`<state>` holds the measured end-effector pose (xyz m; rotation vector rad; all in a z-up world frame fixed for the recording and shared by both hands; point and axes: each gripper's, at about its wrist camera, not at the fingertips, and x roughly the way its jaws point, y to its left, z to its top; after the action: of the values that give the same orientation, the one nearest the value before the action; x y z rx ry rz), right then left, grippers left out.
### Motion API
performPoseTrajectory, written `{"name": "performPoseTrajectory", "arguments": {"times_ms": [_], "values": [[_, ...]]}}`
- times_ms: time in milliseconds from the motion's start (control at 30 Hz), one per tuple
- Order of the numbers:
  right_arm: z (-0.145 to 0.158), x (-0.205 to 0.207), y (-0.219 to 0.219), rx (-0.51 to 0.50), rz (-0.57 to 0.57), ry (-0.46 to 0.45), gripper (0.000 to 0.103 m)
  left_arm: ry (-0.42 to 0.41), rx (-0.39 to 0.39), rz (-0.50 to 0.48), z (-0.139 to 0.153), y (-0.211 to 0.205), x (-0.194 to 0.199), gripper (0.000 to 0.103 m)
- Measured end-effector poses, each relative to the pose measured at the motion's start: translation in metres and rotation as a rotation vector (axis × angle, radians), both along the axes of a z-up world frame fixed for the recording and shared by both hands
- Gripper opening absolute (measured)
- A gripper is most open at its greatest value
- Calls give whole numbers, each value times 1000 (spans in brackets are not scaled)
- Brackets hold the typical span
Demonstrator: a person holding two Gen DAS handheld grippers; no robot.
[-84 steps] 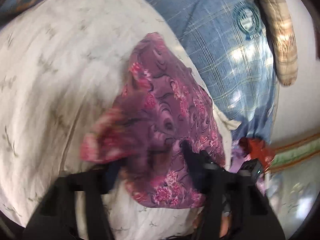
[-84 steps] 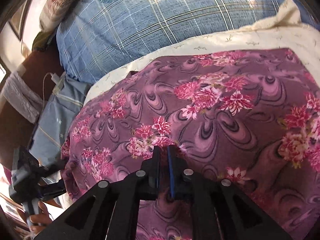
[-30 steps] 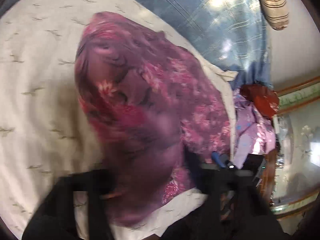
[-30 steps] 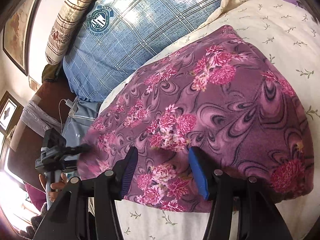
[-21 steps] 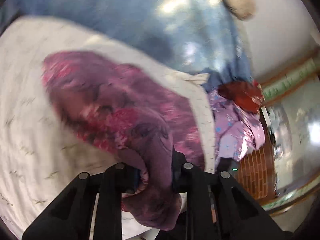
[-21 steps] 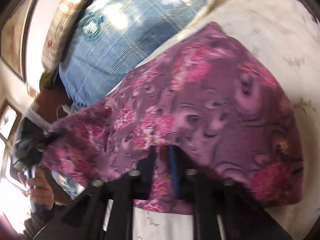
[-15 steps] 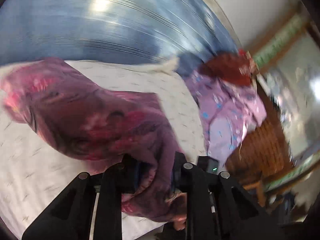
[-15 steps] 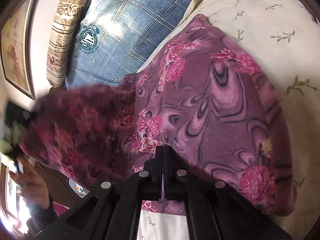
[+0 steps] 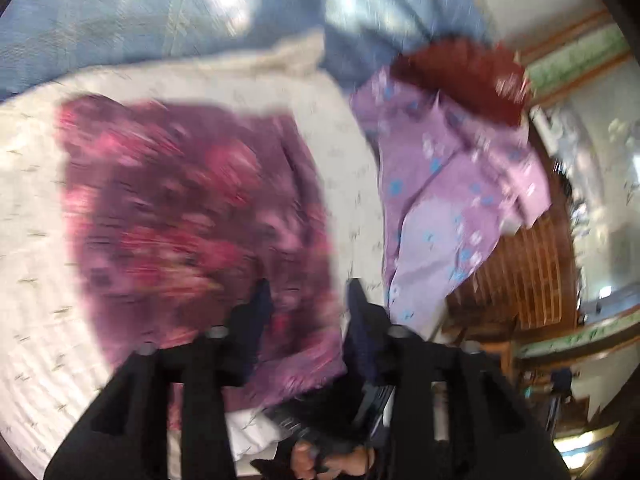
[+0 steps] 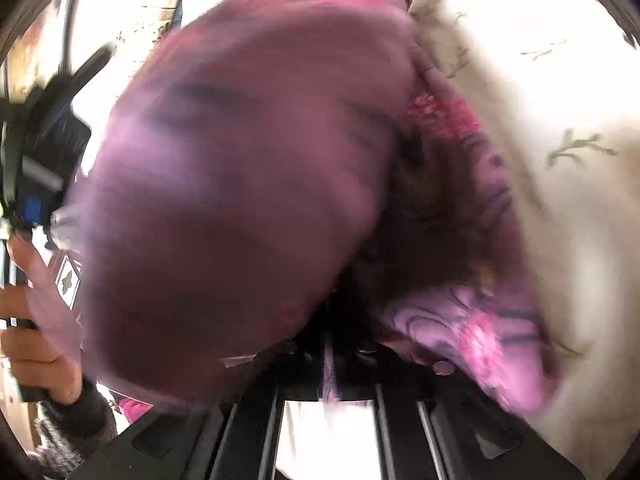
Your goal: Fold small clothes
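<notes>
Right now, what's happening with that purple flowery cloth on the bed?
A person with a handheld gripper in each hand is folding the purple floral garment on the cream bedspread. The right gripper is shut on its cloth, lifting a flap over. The left gripper is open at the garment's edge. A lilac garment waits alongside.

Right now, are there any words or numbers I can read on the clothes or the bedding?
None can be read.
Purple floral garment: only a flower and swirl pattern, blurred by motion.
Lilac cloth with blue flowers: pattern only, no letters.
Blue checked bedding: too blurred to show any writing.
Cream sheet with small sprigs: no text.
</notes>
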<state>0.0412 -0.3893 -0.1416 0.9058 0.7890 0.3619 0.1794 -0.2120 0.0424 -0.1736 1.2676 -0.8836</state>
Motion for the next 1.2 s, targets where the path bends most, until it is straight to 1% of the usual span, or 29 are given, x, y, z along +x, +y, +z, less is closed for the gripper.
{"name": "performPoseTrajectory", "arguments": {"times_ms": [33, 67, 100, 133, 167, 200, 267, 367, 400, 433, 467, 533, 567, 633, 700, 733, 767, 800, 833, 867, 900, 933, 967, 1000, 1033, 1100, 1133, 1167, 1200], "values": [[4, -6, -6, -12, -12, 14, 7, -29, -10, 32, 8, 18, -1, 69], [9, -14, -15, -26, -36, 16, 13, -72, -3, 78, 12, 41, -3, 76], [14, -23, -25, -42, -75, 11, 19, -101, 14, 113, 10, 55, -6, 78], [20, -35, -37, -64, -126, 5, 32, -113, 31, 140, 4, 71, -8, 79], [26, -48, -52, -78, -180, -4, 34, -101, 36, 160, -7, 86, -9, 79], [32, -59, -65, -94, -234, -7, 35, -59, 28, 174, -23, 100, -9, 79], [44, -74, -91, -132, -354, -4, 49, 54, 7, 216, -61, 121, -3, 79], [68, -75, -121, -120, -440, -34, 52, 152, -15, 247, -92, 120, 3, 79], [77, -70, -123, -111, -440, -48, 55, 166, -28, 249, -96, 120, 5, 79], [88, -64, -125, -108, -417, -58, 65, 168, -37, 247, -98, 118, 8, 79], [98, -54, -124, -125, -395, -62, 72, 166, -43, 244, -97, 115, 9, 79], [117, -28, -117, -187, -328, -69, 73, 161, -52, 241, -96, 109, 15, 79], [126, -14, -110, -215, -294, -76, 76, 165, -54, 243, -97, 105, 18, 79], [136, 21, -88, -290, -181, -56, 85, 184, -63, 238, -100, 96, 22, 79], [138, 57, -64, -417, -137, 2, 86, 194, -66, 228, -104, 90, 24, 79], [132, 75, -50, -490, -102, 33, 85, 194, -64, 221, -105, 87, 23, 79], [125, 86, -40, -548, -87, 59, 81, 190, -56, 215, -105, 85, 23, 79], [116, 94, -32, -586, -59, 82, 70, 183, -49, 212, -104, 87, 22, 79], [108, 103, -27, -591, 1, 93, 17, 177, -45, 209, -102, 86, 21, 79], [107, 101, -27, -589, 5, 85, 13, 171, -51, 203, -98, 87, 21, 79], [111, 94, -35, -550, -17, 46, 13, 164, -62, 200, -95, 88, 20, 79], [117, 80, -54, -473, -66, -1, 12, 143, -80, 197, -89, 91, 19, 79], [116, 70, -71, -427, -117, -11, 10, 121, -84, 201, -86, 93, 19, 79], [107, 62, -87, -380, -157, 7, 10, 108, -81, 205, -85, 94, 20, 79], [85, 58, -108, -328, -194, 84, 10, 101, -71, 216, -86, 95, 23, 79], [48, 58, -123, -250, -188, 217, 15, 135, -46, 238, -97, 92, 29, 79], [47, 51, -128, -210, -196, 192, 14, 163, -45, 238, -102, 91, 32, 79], [54, 47, -130, -206, -201, 183, 25, 178, -47, 237, -105, 91, 34, 79], [63, 45, -132, -214, -208, 172, 30, 176, -47, 245, -104, 93, 37, 79]]}}
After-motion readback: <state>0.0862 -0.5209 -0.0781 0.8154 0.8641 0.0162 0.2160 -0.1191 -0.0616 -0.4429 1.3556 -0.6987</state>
